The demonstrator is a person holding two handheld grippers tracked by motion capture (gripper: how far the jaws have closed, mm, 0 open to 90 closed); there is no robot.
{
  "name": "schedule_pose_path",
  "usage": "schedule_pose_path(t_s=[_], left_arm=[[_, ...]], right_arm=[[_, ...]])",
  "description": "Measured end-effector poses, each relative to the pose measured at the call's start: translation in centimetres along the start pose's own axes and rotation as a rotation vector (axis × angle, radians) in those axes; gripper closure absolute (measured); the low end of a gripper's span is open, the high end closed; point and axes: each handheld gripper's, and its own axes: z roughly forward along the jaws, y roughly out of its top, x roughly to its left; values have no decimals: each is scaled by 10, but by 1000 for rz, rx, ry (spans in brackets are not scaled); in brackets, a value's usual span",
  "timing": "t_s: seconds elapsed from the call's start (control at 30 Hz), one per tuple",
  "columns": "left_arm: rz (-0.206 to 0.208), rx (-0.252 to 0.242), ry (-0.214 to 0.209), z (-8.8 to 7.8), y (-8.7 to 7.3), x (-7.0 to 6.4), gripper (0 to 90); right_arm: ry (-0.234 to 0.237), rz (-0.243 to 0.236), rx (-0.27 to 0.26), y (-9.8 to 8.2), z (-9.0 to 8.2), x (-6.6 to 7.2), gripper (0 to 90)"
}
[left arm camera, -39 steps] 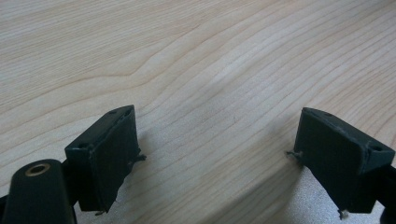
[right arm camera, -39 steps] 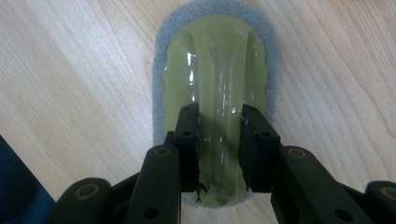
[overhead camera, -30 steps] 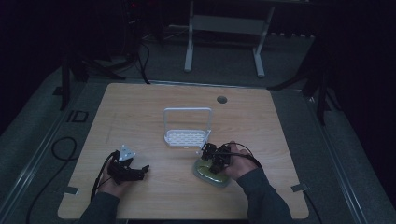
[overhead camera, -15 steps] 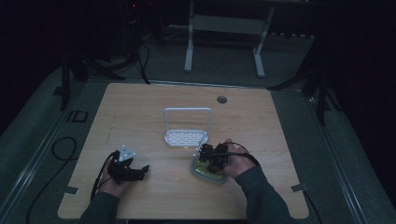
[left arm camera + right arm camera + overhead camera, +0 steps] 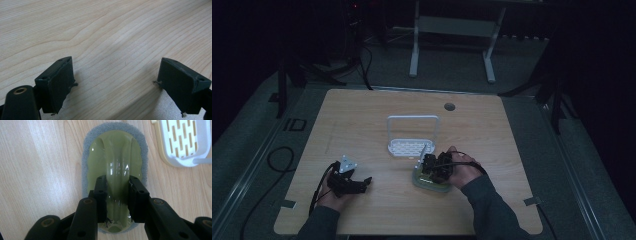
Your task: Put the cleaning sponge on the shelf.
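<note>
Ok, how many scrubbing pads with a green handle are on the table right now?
1. The green-handled scrubber lies on the table at the near right, just in front of the white rack; the right gripper's jaws are closed on its handle.

My right gripper hides the scrubber's near end; the white rack runs off my frame's top right corner
</note>
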Motion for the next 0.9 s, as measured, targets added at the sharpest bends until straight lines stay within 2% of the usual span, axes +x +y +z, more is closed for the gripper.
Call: schedule_pose_path(t_s=[0.37, 0.57, 0.9], left_arm=[[0, 0, 0, 0, 0, 0, 138], [0, 0, 0, 0, 0, 0, 138], [-1, -1, 0, 0, 0, 0, 137]], right_arm=[[-26, -52, -12, 8, -2, -2, 715], [-68, -78, -12, 13, -7, -5, 715], [-99, -116, -33, 20, -6, -8, 715]])
